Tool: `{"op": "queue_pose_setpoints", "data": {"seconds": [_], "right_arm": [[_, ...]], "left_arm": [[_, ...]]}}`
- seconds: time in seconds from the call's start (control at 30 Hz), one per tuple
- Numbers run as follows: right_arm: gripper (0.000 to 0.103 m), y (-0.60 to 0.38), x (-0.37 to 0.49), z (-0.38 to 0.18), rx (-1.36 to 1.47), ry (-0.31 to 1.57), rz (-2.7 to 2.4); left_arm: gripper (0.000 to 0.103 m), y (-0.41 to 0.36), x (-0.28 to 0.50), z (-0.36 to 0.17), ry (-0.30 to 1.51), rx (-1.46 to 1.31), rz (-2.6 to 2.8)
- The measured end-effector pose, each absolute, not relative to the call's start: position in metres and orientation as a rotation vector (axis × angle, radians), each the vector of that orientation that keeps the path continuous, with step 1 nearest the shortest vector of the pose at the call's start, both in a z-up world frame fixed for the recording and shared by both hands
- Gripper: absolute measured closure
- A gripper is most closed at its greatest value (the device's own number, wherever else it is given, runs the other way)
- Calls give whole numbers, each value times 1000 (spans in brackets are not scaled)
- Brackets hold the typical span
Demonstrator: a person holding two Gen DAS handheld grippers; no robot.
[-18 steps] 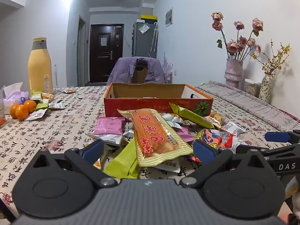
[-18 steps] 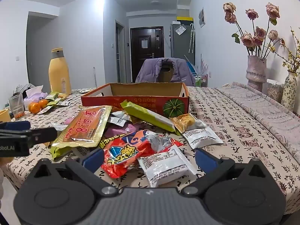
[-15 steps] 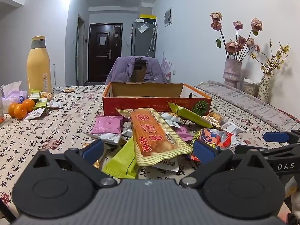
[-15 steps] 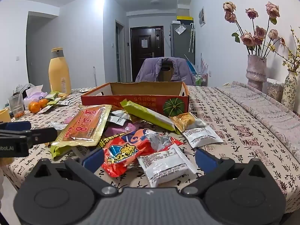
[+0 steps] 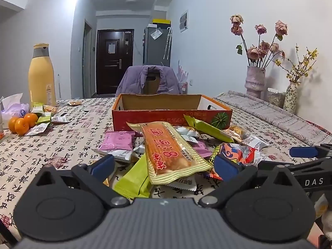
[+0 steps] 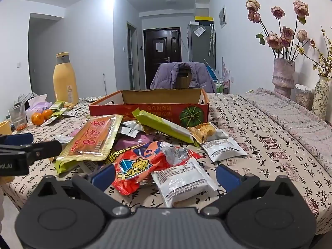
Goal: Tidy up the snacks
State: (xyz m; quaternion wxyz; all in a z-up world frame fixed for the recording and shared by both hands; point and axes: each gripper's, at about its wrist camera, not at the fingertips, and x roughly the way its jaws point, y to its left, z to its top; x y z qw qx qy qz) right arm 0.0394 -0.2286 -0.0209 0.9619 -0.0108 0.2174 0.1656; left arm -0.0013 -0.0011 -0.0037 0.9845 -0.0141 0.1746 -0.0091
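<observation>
Snack pile (image 5: 172,153) fronts red box (image 5: 166,114); L gripper (image 5: 164,166), R gripper (image 6: 166,175) jaws spread (nothing pinched).

Purple packet (image 6: 132,140) half-buried under orange wrapper (image 6: 93,139)

The left gripper (image 5: 164,165) hangs over the near edge of the table (image 5: 62,145), jaws spread wide with nothing between the pads. Just ahead lies a heap of snack packets: an orange packet (image 5: 168,151) on top, a lime-green packet (image 5: 134,178) under it, a pink packet (image 5: 117,140) to its left, a red crinkled bag (image 5: 234,152) to its right. Behind the heap stands an open cardboard box (image 5: 172,114). Toward the table's left edge sit oranges (image 5: 20,122) and a yellow bottle (image 5: 41,76). The right gripper (image 5: 305,157) shows at the right.
</observation>
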Motion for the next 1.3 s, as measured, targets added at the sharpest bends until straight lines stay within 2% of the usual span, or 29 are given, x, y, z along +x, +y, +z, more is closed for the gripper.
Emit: {"op": "queue_pose_setpoints", "data": {"seconds": [1.3], "right_arm": [[0, -225, 40, -26, -23, 447, 335]], "left_arm": [[0, 1, -3, -6, 348, -45, -28]]}}
